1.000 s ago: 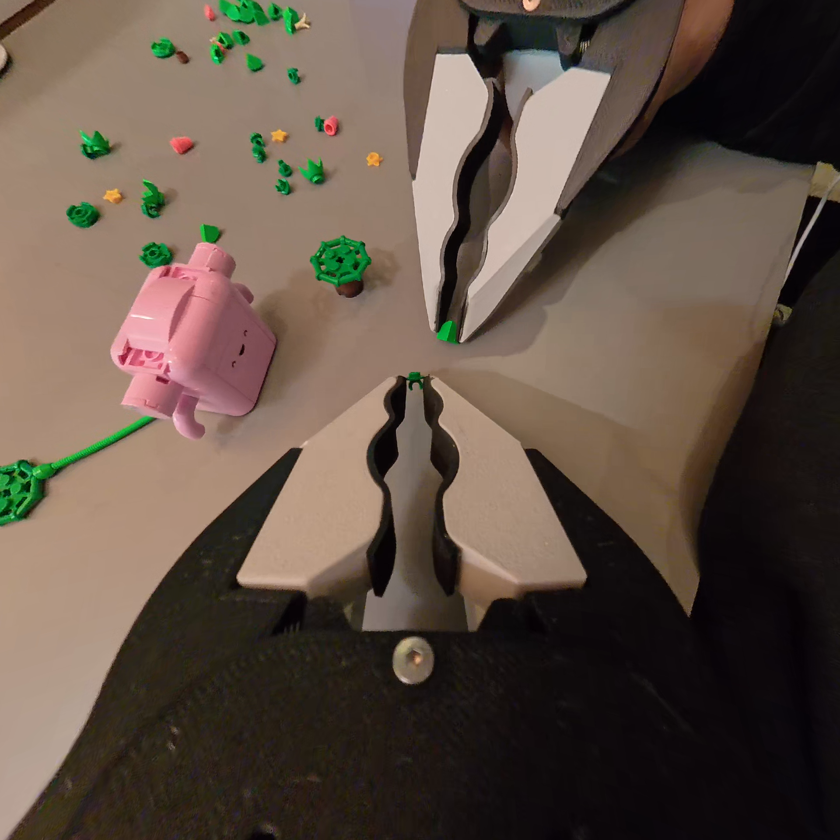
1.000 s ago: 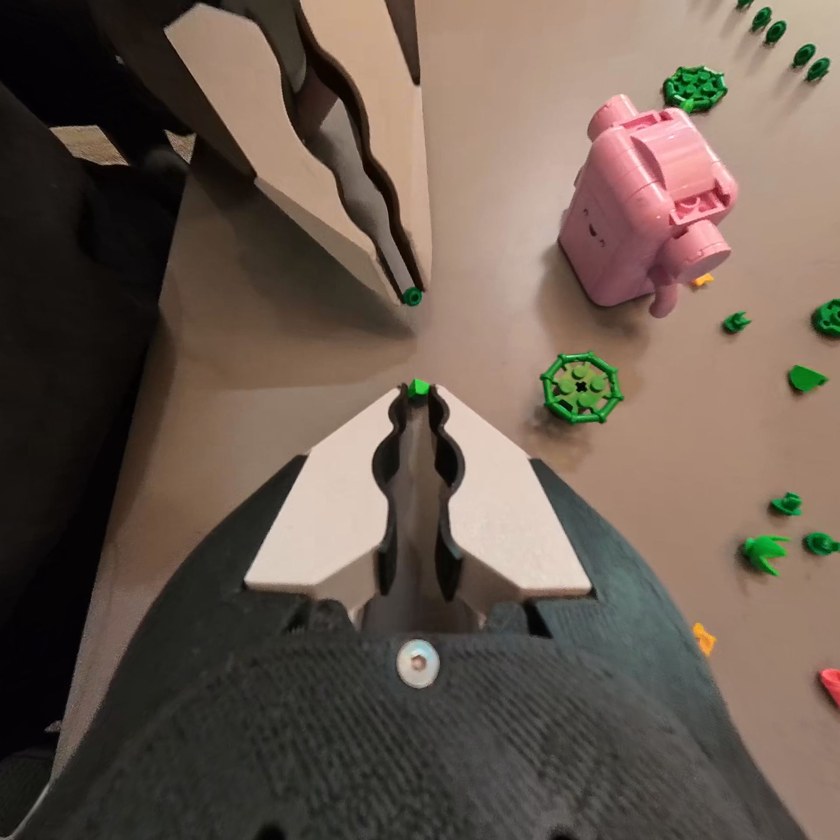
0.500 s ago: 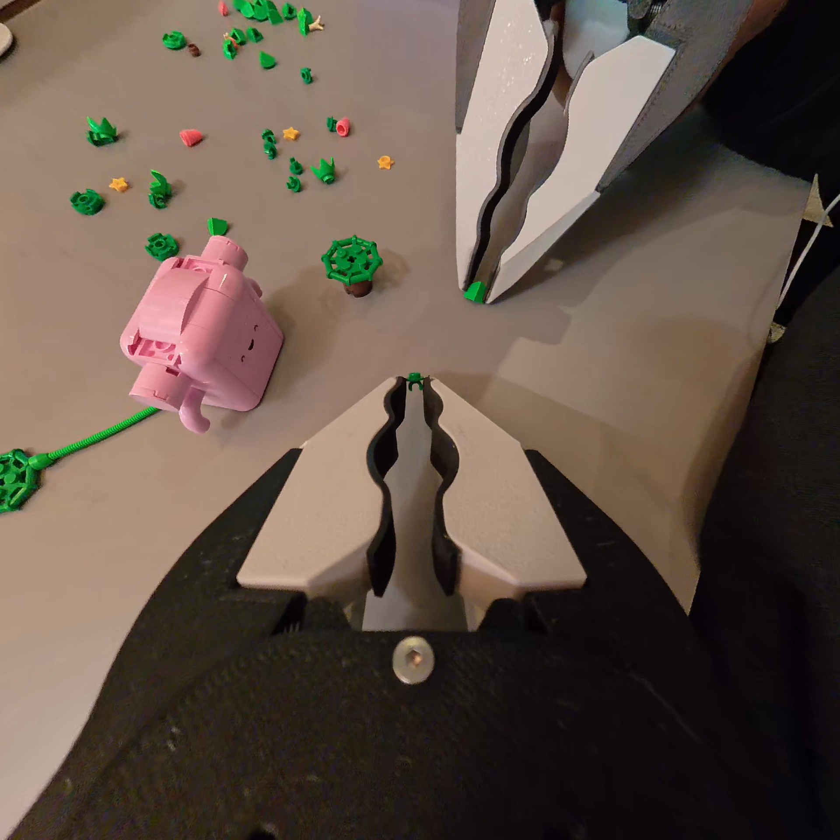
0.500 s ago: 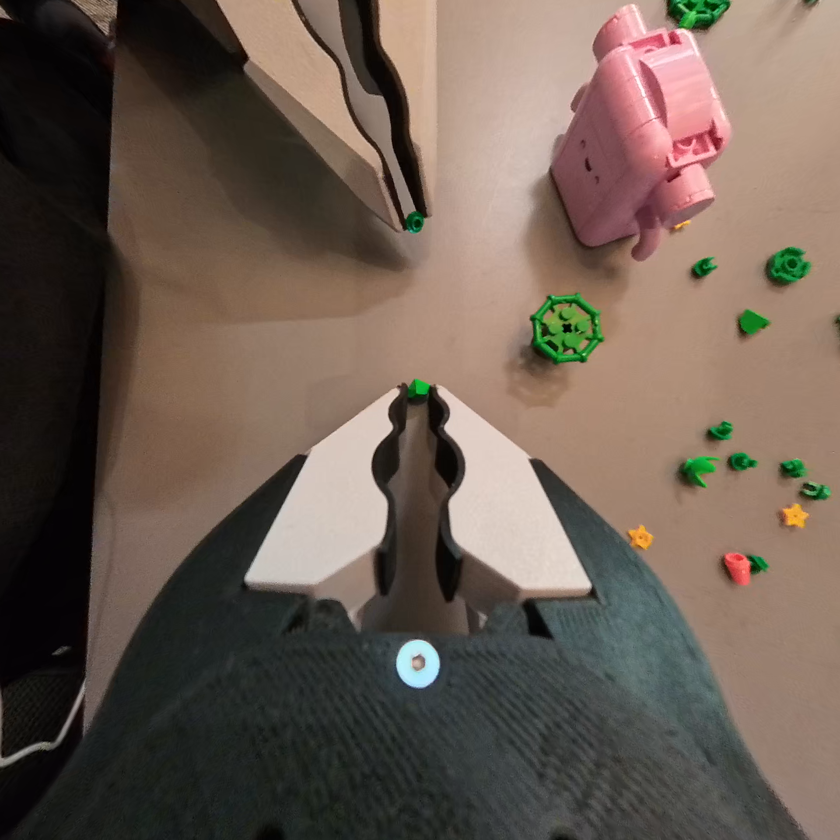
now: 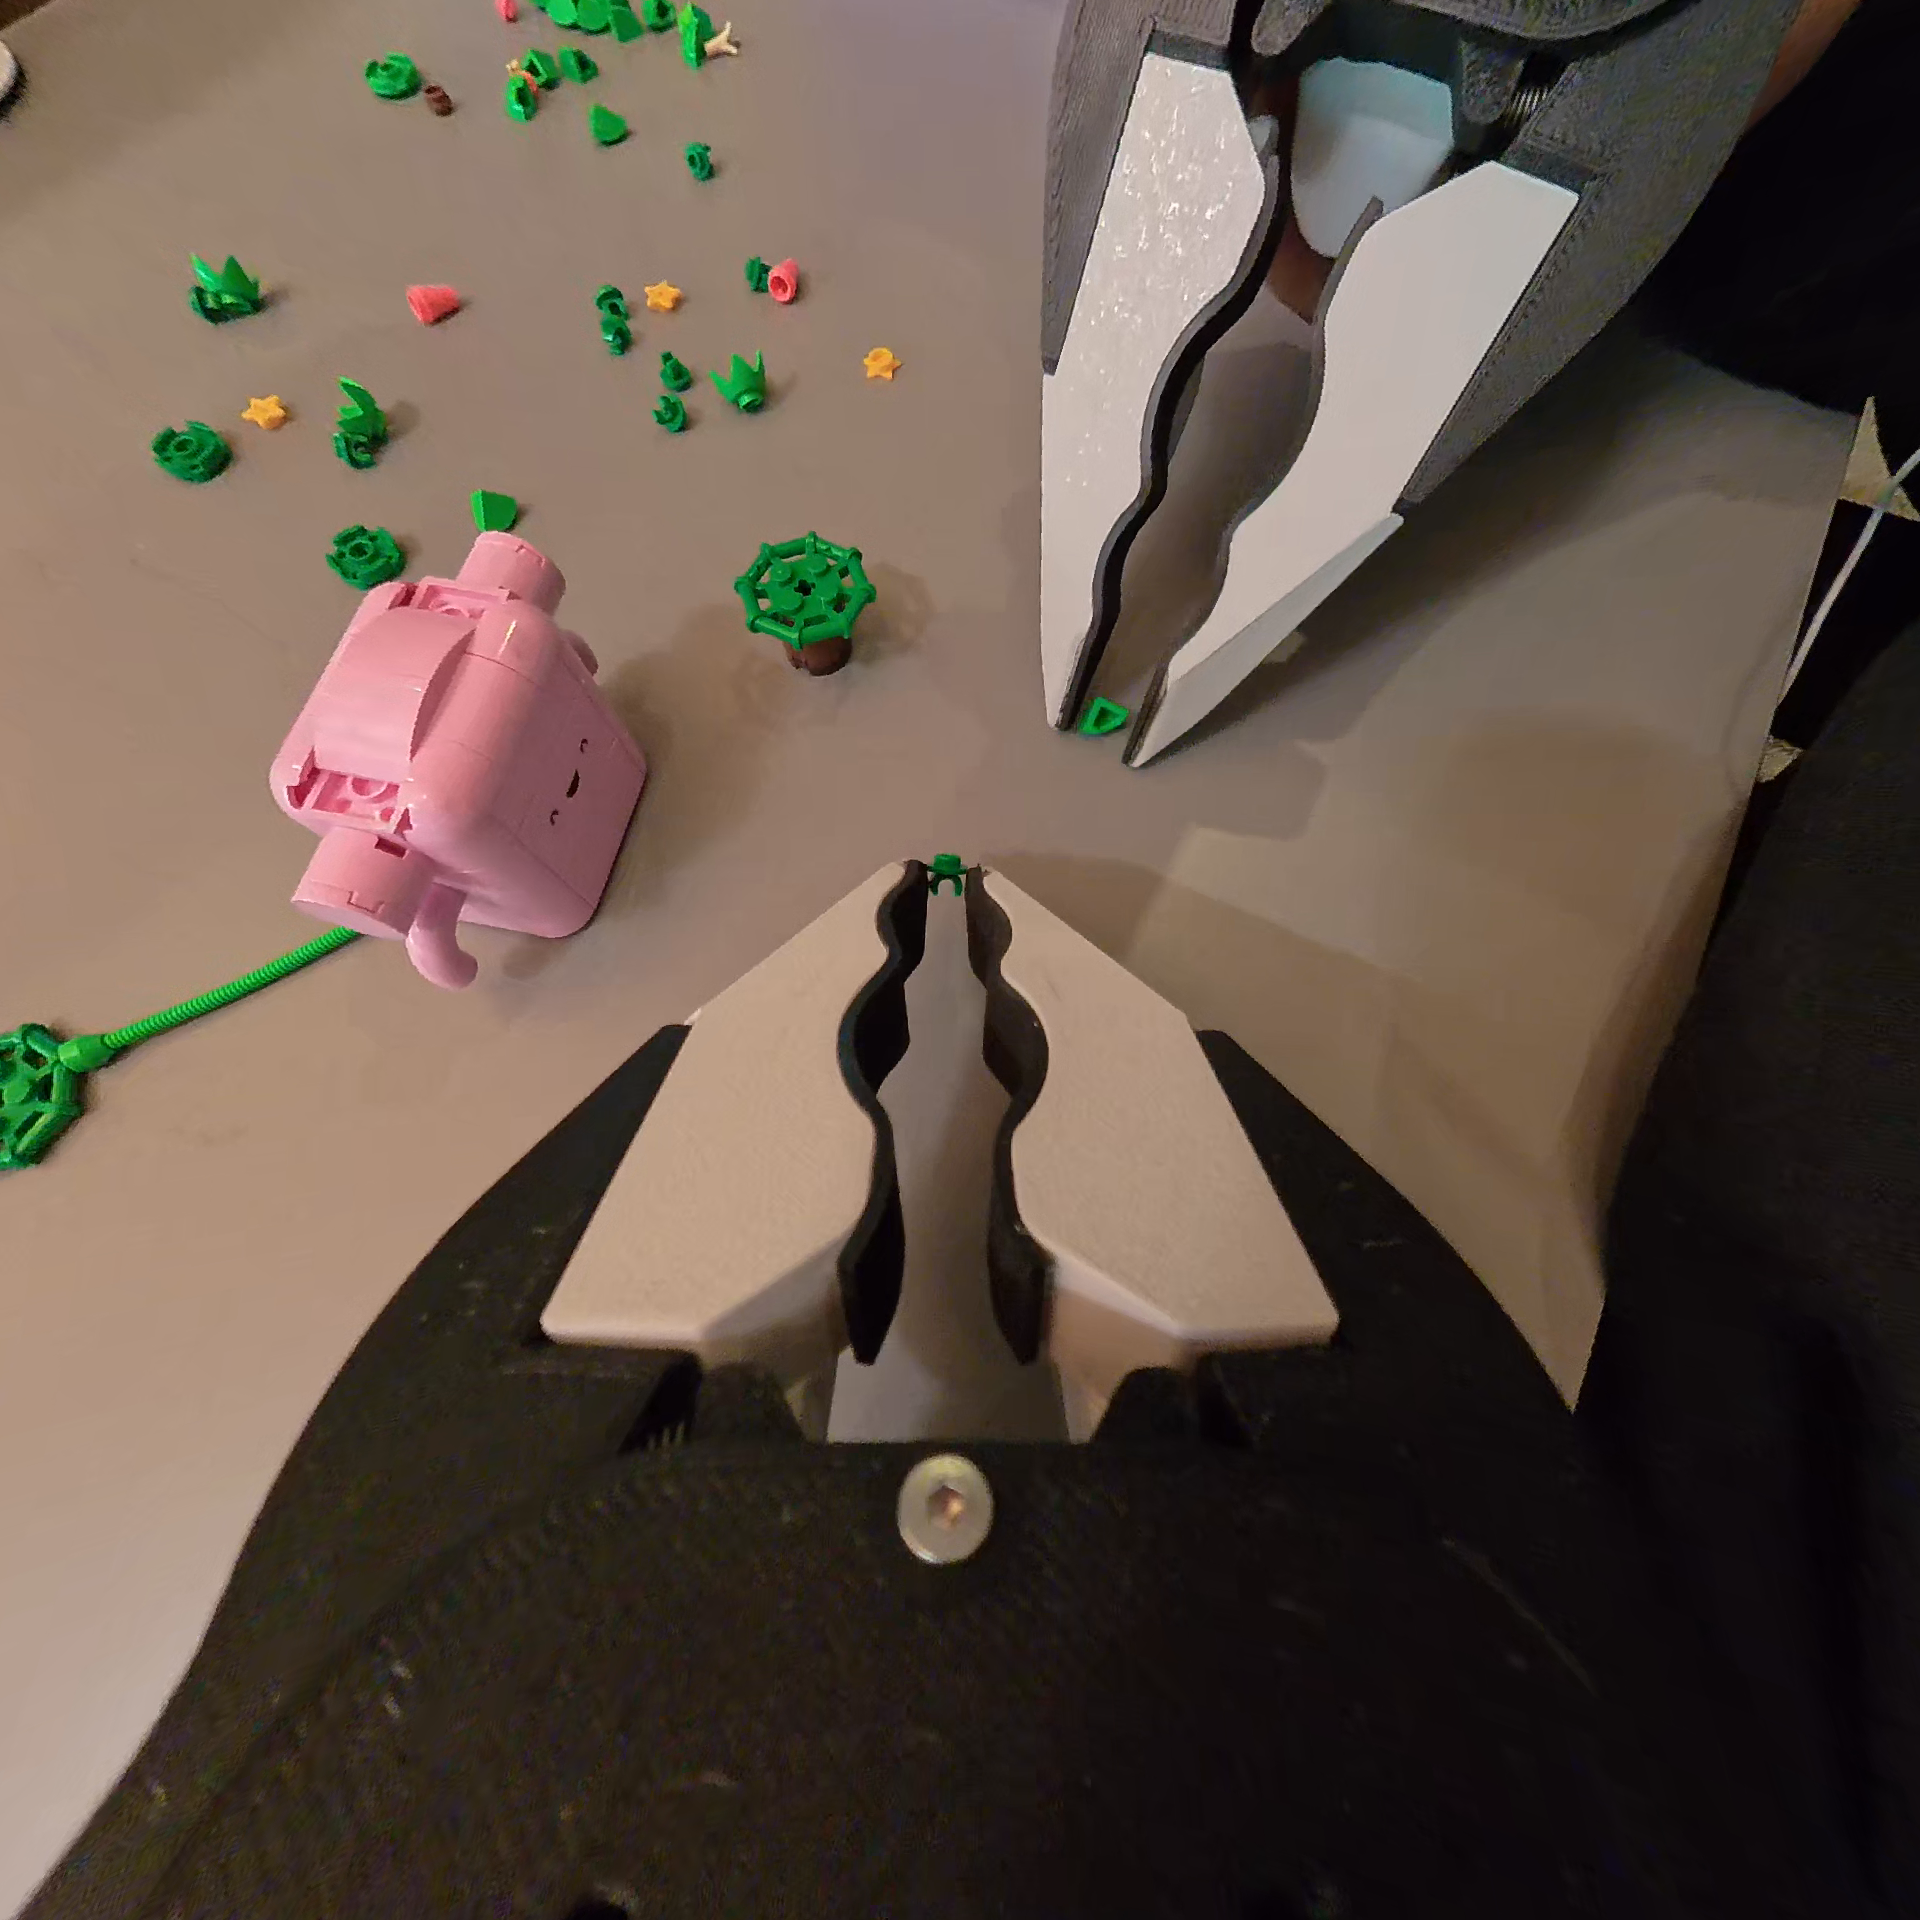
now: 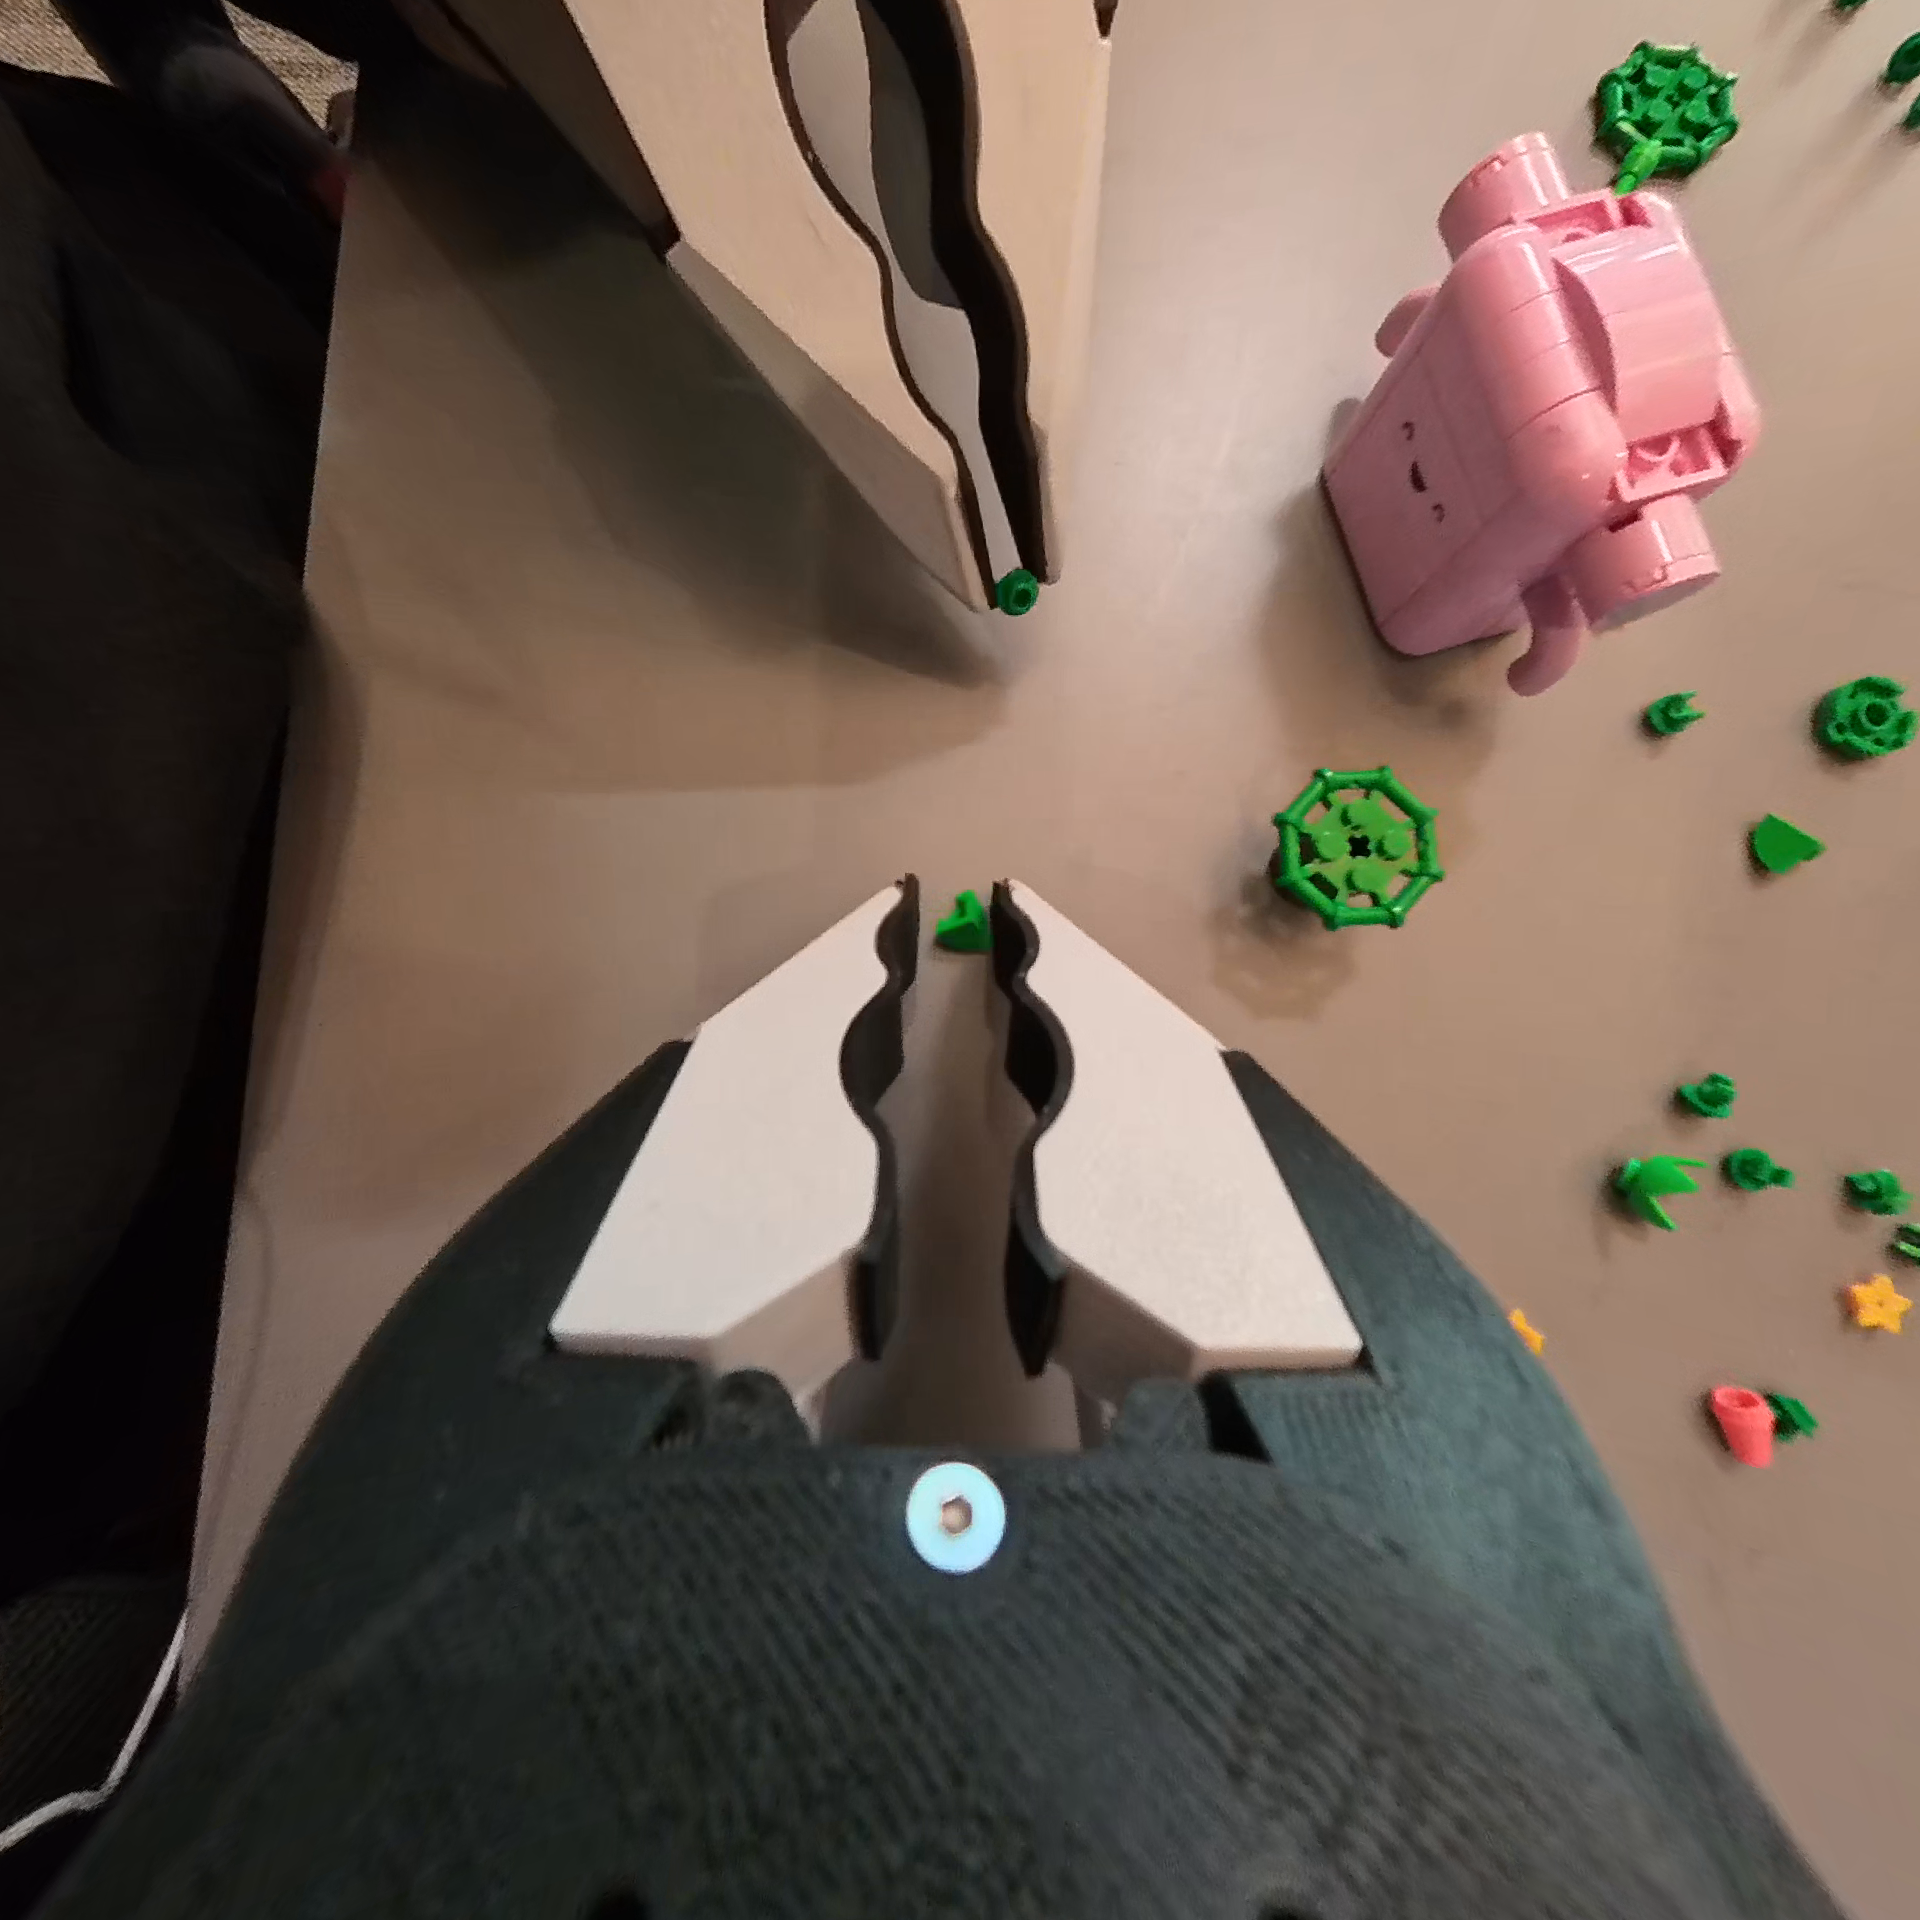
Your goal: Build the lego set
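1. The right gripper (image 6: 954, 902) is now standing with its jaws apart, where half a second ago they were pinching the green leaf piece (image 6: 962, 923) — the leaf is lying loose between the tips, nearer the right finger.
2. The left gripper (image 5: 943, 871) is still clamping a small green stud piece (image 5: 944, 869).
3. The two pieces are remaining unjoined — a re-grip seems needed.
4. The pink Lego pig (image 5: 457, 764) is sitting aside on the table (image 5: 1351, 935).

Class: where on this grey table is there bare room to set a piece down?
Bare grey table lies between the two tongs, right of the green web-wheel piece, and nearer than the pink brick figure. The far left, strewn with small green leaf pieces, is crowded.
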Demonstrator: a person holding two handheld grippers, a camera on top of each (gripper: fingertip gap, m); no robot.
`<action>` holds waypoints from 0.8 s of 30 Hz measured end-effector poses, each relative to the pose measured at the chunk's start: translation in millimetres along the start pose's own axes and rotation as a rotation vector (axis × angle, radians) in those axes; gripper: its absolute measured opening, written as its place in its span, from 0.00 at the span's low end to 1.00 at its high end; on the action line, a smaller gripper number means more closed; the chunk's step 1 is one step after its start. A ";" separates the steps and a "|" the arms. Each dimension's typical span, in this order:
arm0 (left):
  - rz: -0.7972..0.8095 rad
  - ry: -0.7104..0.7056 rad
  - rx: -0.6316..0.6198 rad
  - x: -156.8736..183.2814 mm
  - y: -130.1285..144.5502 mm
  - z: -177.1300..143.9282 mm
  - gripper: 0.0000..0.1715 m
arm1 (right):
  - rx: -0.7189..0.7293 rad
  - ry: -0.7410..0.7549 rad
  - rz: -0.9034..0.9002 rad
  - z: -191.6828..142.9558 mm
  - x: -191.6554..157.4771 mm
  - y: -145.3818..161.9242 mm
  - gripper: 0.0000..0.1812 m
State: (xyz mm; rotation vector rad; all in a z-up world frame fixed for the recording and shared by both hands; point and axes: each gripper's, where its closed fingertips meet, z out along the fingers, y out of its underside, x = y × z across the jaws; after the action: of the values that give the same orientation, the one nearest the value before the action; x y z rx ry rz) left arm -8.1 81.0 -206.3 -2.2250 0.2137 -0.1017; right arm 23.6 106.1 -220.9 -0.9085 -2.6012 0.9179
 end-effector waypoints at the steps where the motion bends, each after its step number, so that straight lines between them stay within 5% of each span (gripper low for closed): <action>1: 0.000 0.000 0.000 0.0 0.0 0.0 0.02 | 0.002 -0.002 0.000 0.2 -0.3 -0.3 0.07; 24: -0.010 0.049 -0.114 5.1 12.5 11.4 0.03 | 0.057 -0.101 0.128 -5.7 2.5 5.4 0.07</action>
State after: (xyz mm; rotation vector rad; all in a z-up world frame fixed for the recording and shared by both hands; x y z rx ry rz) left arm -2.8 81.3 -223.1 -2.3385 0.2411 -0.1533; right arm 26.6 113.8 -219.9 -1.0492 -2.6106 1.0919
